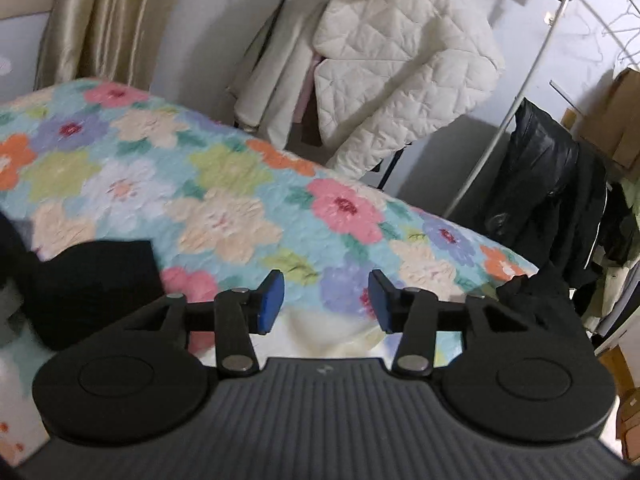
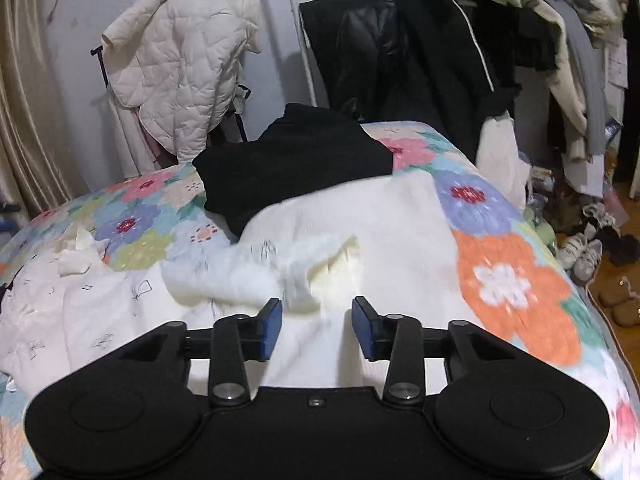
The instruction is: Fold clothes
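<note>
A white knit garment [image 2: 360, 232] lies spread and partly rumpled on the floral bedspread [image 2: 516, 280], directly ahead of my right gripper [image 2: 317, 326], which is open and hovers just over its near part. A folded black garment [image 2: 292, 164] rests beyond it, farther up the bed. In the left wrist view my left gripper [image 1: 326, 300] is open above the bedspread [image 1: 224, 208], with a pale bit of the white garment [image 1: 332, 332] beneath its fingers. A black garment [image 1: 92, 284] lies to its left.
A white quilted jacket [image 1: 400, 68] hangs on a rack behind the bed. Black coats [image 2: 420, 52] and a heap of clothes [image 2: 568, 32] crowd the right side. Shoes [image 2: 584, 252] lie on the wooden floor. A crumpled white printed cloth [image 2: 80, 300] covers the bed's left part.
</note>
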`<action>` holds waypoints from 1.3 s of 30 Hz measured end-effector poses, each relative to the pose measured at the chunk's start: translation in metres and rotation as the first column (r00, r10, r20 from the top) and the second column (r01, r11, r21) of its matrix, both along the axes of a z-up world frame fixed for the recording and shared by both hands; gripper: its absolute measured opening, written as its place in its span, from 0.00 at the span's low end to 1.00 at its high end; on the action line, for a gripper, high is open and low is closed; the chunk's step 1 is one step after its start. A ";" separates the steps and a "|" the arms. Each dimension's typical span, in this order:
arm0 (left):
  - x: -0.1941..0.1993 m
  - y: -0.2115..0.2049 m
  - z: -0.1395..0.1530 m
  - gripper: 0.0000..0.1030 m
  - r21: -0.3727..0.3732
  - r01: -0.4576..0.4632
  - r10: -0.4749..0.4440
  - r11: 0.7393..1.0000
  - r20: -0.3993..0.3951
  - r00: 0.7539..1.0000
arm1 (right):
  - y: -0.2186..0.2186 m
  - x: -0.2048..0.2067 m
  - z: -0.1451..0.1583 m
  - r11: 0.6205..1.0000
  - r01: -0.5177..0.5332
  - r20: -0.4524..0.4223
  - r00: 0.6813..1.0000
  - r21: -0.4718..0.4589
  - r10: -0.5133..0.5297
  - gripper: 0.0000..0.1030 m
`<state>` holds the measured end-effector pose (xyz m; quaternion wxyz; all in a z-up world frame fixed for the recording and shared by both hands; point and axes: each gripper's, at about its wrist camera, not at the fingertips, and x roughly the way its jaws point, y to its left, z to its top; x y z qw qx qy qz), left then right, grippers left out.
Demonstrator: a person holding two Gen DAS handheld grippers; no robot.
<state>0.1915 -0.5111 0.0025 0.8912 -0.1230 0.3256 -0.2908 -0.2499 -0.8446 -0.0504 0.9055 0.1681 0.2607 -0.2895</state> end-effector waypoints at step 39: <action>-0.091 0.113 -0.101 0.03 -0.432 -0.178 0.029 0.884 -0.328 0.944 | 0.062 -0.087 -0.066 0.832 0.113 0.333 0.881 0.543 -0.336 0.07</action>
